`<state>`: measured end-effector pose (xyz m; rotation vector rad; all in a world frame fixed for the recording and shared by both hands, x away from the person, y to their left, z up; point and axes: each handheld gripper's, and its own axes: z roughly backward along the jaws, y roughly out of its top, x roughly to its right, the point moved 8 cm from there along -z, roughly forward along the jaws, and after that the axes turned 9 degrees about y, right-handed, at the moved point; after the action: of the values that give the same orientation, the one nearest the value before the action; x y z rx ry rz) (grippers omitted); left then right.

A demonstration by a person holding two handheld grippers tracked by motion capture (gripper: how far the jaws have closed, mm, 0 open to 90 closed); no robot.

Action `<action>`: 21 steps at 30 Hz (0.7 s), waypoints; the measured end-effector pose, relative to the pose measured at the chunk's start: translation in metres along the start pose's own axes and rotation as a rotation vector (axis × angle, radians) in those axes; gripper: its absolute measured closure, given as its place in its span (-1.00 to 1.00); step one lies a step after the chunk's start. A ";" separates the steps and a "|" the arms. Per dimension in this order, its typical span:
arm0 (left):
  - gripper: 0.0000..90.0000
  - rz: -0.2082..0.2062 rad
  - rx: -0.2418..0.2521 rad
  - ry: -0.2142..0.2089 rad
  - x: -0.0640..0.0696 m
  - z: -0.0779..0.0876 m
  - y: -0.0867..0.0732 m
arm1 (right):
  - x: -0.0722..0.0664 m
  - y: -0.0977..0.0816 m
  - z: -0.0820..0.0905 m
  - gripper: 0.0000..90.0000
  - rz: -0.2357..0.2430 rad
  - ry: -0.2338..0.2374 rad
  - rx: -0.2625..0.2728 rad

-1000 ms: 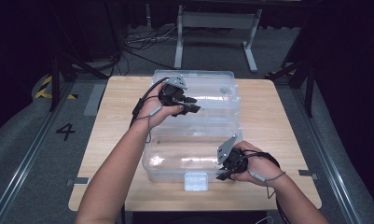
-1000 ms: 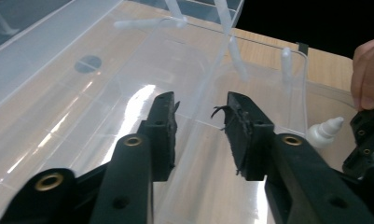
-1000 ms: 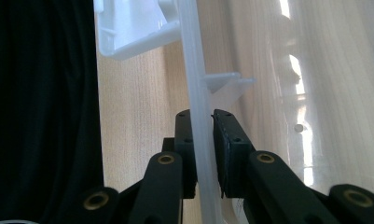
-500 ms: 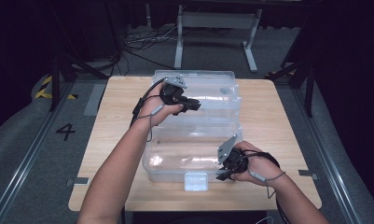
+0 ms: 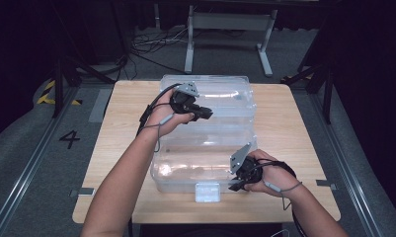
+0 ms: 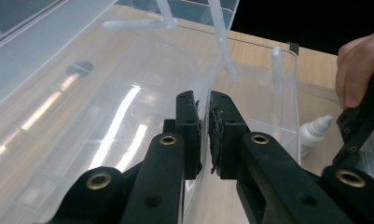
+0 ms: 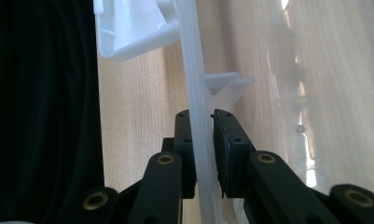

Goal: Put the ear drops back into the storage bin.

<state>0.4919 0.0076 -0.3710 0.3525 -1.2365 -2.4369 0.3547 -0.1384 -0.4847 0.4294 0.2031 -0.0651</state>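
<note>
Sitting in the middle of the desk is a clear plastic box, its long axis running from the near edge to the far edge. Its clear lid is lying open past the far end, toward the desk's far edge. A white latch is pointing at the near edge.

The left gripper is reaching in over the far end of the box. In the left gripper view its jaws have just been closing, and the pads are now pinching a thin clear wall between them.

The right gripper is sitting at the box's near right corner. In the right gripper view its jaws are clamping the box's rim, with the latch just beyond.

A small white bottle is lying by the box.
</note>
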 end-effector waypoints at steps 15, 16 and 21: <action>0.86 -0.034 -0.028 -0.009 0.019 0.013 0.001 | -0.001 0.000 0.000 0.79 -0.004 -0.006 0.005; 0.86 -0.039 -0.030 -0.006 0.020 0.014 0.001 | -0.001 0.000 0.000 0.79 -0.005 -0.008 0.005; 0.86 -0.039 -0.024 -0.007 0.027 0.016 0.000 | -0.001 0.000 0.000 0.78 -0.014 -0.006 0.012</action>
<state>0.4611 0.0074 -0.3631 0.3657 -1.2134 -2.4856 0.3541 -0.1389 -0.4844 0.4394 0.2004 -0.0812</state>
